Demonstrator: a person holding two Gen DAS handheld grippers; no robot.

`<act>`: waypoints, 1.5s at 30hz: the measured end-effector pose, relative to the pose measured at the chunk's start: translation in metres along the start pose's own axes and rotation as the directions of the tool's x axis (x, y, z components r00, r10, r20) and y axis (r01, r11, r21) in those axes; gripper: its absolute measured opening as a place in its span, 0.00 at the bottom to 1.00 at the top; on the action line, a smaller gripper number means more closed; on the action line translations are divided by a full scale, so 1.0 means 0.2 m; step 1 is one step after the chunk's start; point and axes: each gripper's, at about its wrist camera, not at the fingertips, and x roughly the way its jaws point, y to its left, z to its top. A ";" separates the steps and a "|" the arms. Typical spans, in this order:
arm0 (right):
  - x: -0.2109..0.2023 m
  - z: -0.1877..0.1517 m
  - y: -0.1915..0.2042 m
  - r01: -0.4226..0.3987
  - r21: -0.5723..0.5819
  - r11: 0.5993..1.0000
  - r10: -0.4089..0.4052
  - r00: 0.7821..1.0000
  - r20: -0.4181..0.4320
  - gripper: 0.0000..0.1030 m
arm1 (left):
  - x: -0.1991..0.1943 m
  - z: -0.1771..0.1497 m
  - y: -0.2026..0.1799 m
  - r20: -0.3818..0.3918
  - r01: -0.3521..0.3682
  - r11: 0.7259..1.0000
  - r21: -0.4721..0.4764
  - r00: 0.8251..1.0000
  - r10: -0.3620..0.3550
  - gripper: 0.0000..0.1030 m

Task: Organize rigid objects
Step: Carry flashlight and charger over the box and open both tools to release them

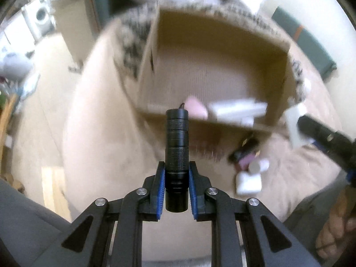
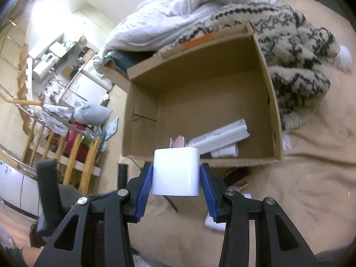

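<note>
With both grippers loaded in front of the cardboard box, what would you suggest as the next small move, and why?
Probably carry the right gripper forward over the cardboard box and release there. Its pads already clamp the white plug adapter, prongs toward the box's open top, just short of the near wall. The left gripper, shut on the black flashlight, can follow.

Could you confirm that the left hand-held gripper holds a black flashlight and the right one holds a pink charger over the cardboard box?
Not quite: the charger in the right hand-held gripper is white, not pink, as the right wrist view shows. The rest stands: the left hand-held gripper holds the black flashlight, near the cardboard box.
</note>
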 end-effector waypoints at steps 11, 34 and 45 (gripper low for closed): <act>-0.15 0.10 0.05 0.027 -0.066 0.997 -0.016 0.988 0.151 0.44 | -0.32 0.26 -0.06 0.209 0.005 0.997 0.071 0.978 -0.020 0.17; 0.24 0.21 -0.09 0.272 -0.113 0.956 -0.280 0.958 -0.066 0.44 | 0.22 0.54 -0.19 0.107 -0.062 0.989 0.134 0.993 0.048 0.17; 0.35 0.14 -0.11 0.351 -0.169 0.921 -0.375 0.917 -0.135 0.44 | 0.49 0.49 -0.11 0.000 -0.106 0.989 0.103 0.994 0.107 0.17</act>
